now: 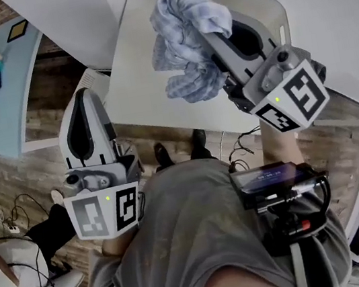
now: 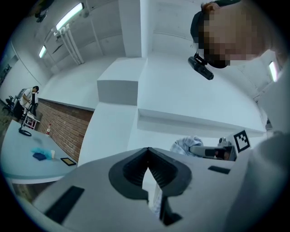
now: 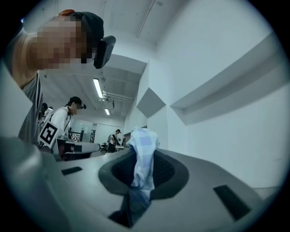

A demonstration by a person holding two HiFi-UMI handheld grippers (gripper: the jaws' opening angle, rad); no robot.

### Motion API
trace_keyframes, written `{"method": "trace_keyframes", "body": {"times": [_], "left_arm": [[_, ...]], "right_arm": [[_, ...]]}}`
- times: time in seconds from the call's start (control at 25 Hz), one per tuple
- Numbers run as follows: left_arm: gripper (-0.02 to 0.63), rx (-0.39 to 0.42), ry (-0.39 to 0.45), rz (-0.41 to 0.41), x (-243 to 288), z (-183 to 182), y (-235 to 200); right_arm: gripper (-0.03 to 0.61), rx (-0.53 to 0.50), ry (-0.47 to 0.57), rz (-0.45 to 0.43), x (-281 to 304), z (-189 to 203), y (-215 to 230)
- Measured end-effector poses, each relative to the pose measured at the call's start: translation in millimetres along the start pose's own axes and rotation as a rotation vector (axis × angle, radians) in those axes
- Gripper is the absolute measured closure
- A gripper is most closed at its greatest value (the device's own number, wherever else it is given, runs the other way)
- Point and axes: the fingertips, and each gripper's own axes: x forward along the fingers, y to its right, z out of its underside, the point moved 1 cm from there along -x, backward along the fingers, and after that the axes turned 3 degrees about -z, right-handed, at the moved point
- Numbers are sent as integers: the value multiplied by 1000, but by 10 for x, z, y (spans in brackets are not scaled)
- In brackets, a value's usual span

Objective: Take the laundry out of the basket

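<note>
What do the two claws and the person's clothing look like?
Left claw and right claw are alike: light grey moulded shells with black ribbed pads, each ending in a white cube printed with black square markers, a small green light on it. The person wears a grey T-shirt.
</note>
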Motion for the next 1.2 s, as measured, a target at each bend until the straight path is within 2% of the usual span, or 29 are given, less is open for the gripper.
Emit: {"method": "trace_keyframes", "body": {"times": [0.24,0.44,0.6,0.84,1.0,1.08,1.2], "left_arm": [[606,6,-65,27,-27,81,44],[605,25,-137,33,157,177,-131],[605,31,-187,48,249,250,-61],[606,23,-276,73,494,606,-130],[606,17,-282,97,614,702,-87],[605,10,-271,116,621,678,-13],[606,-6,-253,148,610,647,53]], "right_arm": [[517,37,-89,34,-91,790,-197],[510,159,-193,67,61,1577,-172],[500,223,-251,87,37,1928,-113],[436,349,-380,90,136,2688,-56],[363,393,-411,92,116,2852,-24],[295,379,-432,69,53,2796,-47],[253,341,-445,62,-75,2621,-63]]}}
